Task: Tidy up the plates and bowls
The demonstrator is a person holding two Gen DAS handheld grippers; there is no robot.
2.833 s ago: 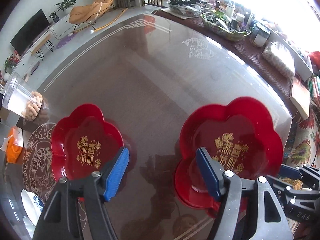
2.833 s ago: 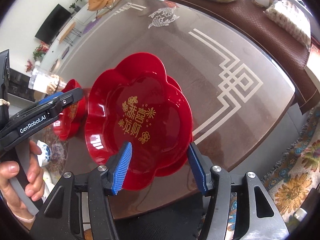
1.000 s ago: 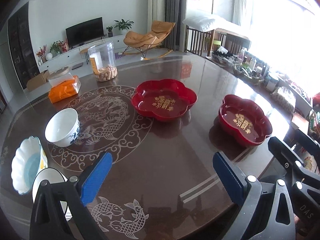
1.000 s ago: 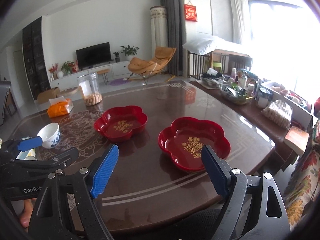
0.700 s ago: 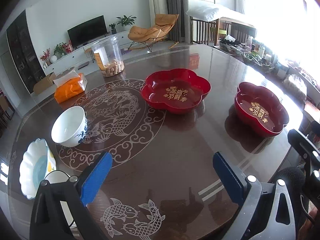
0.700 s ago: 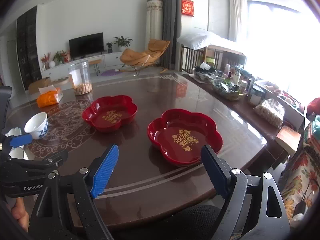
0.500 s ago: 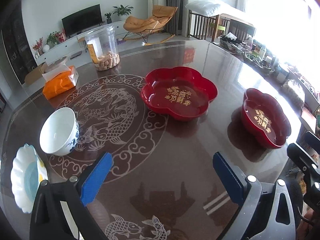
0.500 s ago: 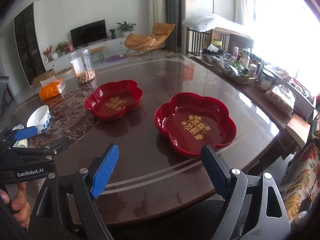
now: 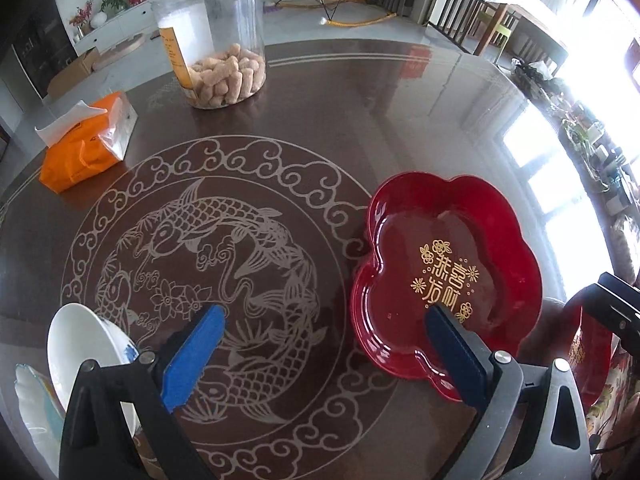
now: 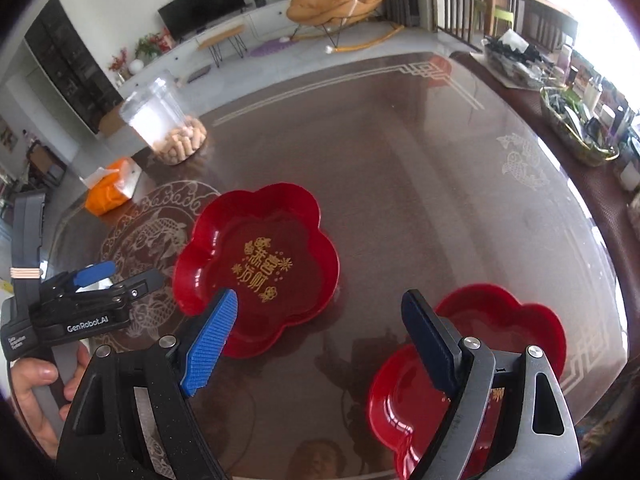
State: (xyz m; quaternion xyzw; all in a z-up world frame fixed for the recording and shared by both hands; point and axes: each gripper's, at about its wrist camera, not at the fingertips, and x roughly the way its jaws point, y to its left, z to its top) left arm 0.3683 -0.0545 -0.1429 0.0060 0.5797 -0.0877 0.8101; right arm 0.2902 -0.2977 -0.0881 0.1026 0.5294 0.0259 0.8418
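Observation:
Two red flower-shaped plates with gold lettering lie on the dark round table. One plate [image 9: 452,272] [image 10: 260,268] sits right of the carp pattern; the other plate [image 10: 472,364] [image 9: 592,360] lies nearer the table's edge. A white bowl [image 9: 86,352] with blue painting stands at the lower left, a scalloped white dish [image 9: 34,396] beside it. My left gripper [image 9: 324,352] hangs open above the carp pattern, its right finger over the first plate's near rim. My right gripper [image 10: 324,344] is open above the bare table between the two plates, holding nothing.
A clear jar of snacks [image 9: 212,40] [image 10: 168,124] and an orange tissue pack [image 9: 86,148] [image 10: 112,188] stand at the far side. A hand [image 10: 36,392] holds the left gripper's handle. A cluttered sideboard [image 10: 576,120] runs along the right.
Both grippers have swung forward and tipped down toward the table. The plates now lie close under the fingers. The bowl has slid to the lower left corner of the left view. Both stayed open.

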